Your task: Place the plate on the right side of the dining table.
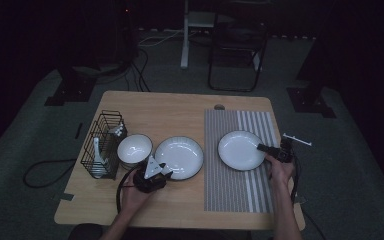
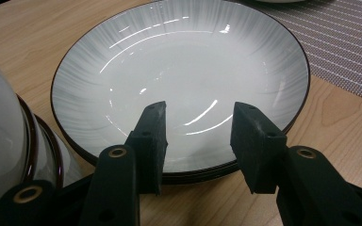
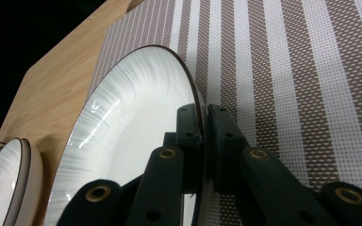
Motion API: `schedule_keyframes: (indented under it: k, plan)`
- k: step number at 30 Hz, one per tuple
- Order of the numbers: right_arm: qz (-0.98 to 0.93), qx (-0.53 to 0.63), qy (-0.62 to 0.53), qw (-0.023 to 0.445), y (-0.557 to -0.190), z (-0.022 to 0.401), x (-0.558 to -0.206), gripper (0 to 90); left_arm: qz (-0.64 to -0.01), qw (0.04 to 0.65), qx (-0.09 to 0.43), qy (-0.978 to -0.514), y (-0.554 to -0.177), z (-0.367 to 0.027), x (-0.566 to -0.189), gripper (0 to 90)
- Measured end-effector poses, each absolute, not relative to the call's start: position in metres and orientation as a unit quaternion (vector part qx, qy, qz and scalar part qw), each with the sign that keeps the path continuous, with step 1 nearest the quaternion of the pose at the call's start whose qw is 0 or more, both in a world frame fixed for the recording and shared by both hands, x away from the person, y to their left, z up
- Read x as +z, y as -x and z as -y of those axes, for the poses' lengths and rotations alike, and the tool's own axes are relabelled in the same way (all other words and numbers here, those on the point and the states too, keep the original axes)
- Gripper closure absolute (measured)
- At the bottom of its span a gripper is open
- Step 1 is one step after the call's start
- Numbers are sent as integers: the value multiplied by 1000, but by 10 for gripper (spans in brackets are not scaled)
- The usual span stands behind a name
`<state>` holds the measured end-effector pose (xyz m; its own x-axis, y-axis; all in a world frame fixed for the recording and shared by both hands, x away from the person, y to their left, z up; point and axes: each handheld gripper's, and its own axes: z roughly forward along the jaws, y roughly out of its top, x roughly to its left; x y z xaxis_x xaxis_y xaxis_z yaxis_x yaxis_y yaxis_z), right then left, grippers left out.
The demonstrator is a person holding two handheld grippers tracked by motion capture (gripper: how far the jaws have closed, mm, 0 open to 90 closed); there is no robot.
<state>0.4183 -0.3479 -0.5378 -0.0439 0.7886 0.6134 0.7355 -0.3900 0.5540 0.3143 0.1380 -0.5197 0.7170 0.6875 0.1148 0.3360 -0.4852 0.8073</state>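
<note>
At right of centre in the high view, the right gripper (image 1: 266,148) is clamped on the right-hand rim of the white plate (image 1: 240,150) that lies on the striped placemat (image 1: 237,186); in the right gripper view its jaws pinch the dark edge of that plate (image 3: 136,117), one over the rim and one beneath. The placemat runs on below and to the right of the plate, bare almost to the tabletop (image 1: 180,112) edge. Lower centre-left, the left gripper (image 1: 156,170) hovers at the near edge of a second plate (image 1: 178,157), jaws half open with nothing between them. A bowl (image 1: 134,148) sits just left of it, then a wire rack (image 1: 101,145) by the tabletop's left edge.
</note>
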Motion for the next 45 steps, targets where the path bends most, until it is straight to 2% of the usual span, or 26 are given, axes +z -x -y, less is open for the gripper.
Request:
schedule_keyframes:
  k: [27, 33, 39, 45]
  plan:
    - [-572, 435, -693, 61, -414, 346, -543, 825, -308, 405, 217, -833, -315, -138, -520, 556]
    - [-596, 413, -684, 82, -414, 341, -538, 820, -308, 404, 218, -833, -315, -138, -520, 552]
    - [-629, 367, -673, 129, -415, 332, -527, 820, -308, 404, 219, -833, -314, -138, -520, 550]
    - [-637, 356, -668, 147, -414, 330, -523, 824, -309, 401, 222, -833, -314, -139, -519, 544]
